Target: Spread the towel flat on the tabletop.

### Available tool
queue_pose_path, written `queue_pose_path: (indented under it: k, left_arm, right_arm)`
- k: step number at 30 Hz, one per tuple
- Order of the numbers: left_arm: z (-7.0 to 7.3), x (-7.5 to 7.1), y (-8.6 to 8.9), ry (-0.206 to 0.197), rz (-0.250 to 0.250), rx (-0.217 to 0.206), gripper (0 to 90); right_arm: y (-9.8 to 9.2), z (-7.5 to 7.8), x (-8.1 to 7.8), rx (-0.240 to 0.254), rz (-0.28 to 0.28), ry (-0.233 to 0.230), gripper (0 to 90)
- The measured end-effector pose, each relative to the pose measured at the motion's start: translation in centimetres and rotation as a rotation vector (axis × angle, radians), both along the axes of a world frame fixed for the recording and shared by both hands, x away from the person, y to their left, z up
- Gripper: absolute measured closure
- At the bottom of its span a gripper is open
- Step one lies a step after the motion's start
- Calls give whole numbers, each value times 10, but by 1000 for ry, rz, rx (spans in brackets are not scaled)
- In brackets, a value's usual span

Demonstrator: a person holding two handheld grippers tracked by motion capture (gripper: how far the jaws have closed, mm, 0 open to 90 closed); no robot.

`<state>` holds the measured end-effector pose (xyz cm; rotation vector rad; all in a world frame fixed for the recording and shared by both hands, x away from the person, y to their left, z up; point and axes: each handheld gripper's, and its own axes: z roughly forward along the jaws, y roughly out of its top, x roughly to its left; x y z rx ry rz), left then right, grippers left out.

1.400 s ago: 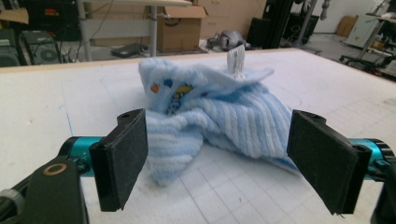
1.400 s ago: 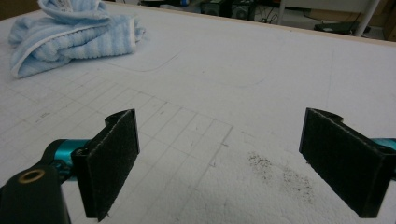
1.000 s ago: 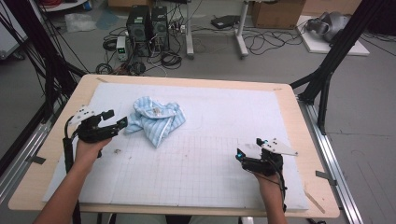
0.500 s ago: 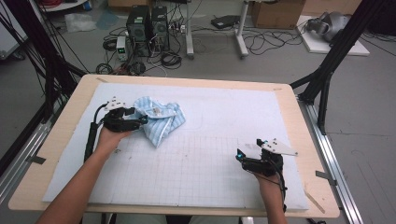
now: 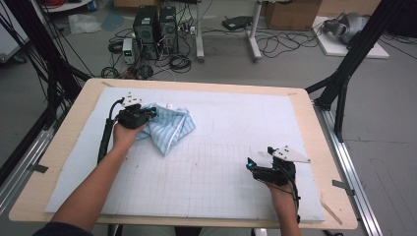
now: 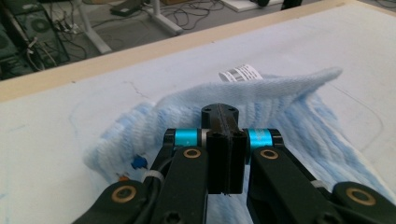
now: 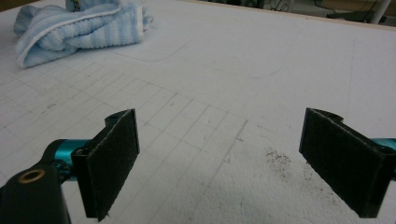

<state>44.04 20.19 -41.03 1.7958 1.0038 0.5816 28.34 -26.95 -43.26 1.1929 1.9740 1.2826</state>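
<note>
While your left tool [image 5: 147, 115] has just been closing, its jaws now meet, pressed together at the blue striped towel [image 5: 169, 130], seemingly pinching its near fold.
Item: towel, crumpled, far-left on the white mat [image 5: 221, 162], near the bench [image 5: 314, 128] edge. Your right tool [image 5: 252, 166] rests near-right, jaws wide, nothing between; open gridded mat lies between the tools.

In the left gripper view the closed jaws cover the towel [image 6: 280, 100] at the spot where they meet it, so whether cloth is pinched between them cannot be told. The towel runs off the frame at 5 o'clock. Its label [image 6: 240, 73] print is too small to read. In the right gripper view the towel [image 7: 79, 30] is cut off at 11 o'clock.
</note>
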Motion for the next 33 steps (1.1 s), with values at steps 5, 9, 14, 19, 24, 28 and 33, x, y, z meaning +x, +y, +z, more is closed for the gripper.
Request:
queue_pose_path:
  k: [5,9,14,19,24,28,33]
  left_arm:
    - [-6,3,-5,62,-4,-35,440]
    - [-21,4,-20,158,-56,59,351]
    - [-28,1,-34,146,-113,165,721]
    - [-11,-4,-26,63,-125,86,896]
    - [8,-8,-10,-38,-83,-16,899]
    - [15,-3,5,-91,-9,-106,899]
    - [14,4,11,-5,8,-144,833]
  right_arm:
    - [-1,0,0,2,-6,4,112]
    - [0,-1,0,0,-4,9,112]
    - [1,-1,0,6,0,12,112]
    - [11,0,8,-24,35,19,114]
    - [30,-2,15,-80,94,36,114]
    - [33,-2,16,-75,99,37,114]
    - [35,-2,18,-77,102,37,114]
